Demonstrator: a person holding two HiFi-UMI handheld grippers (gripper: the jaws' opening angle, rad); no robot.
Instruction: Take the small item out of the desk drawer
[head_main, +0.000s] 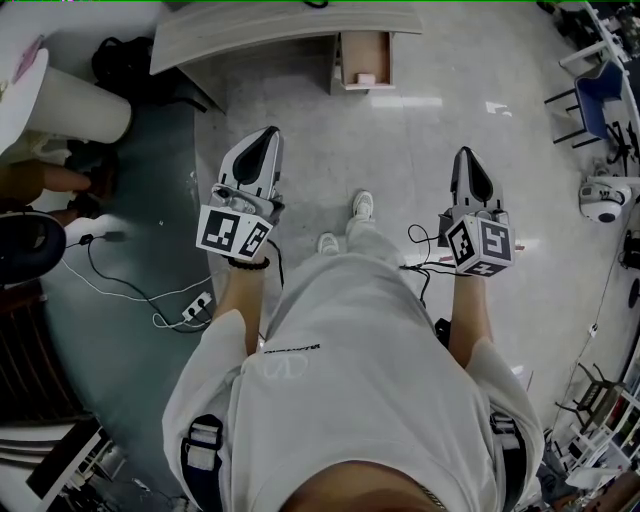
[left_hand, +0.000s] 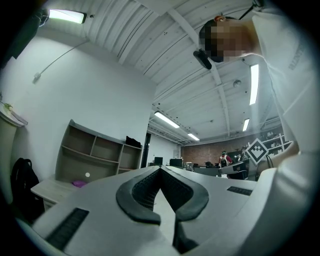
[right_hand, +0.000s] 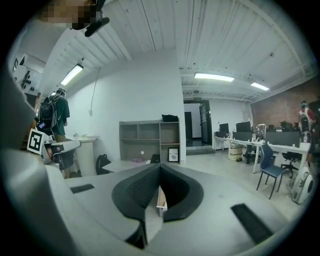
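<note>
Probably light and easy to pinch across its sides, though too far off to judge its stiffness, the small pink item (head_main: 365, 78) lies in the open drawer (head_main: 366, 52) of the desk (head_main: 250, 30), well ahead of the left gripper (head_main: 268, 140) and right gripper (head_main: 465, 160), both closed and empty.

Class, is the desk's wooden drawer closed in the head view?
No, the wooden drawer juts open from the grey desk, small pink item inside.
</note>
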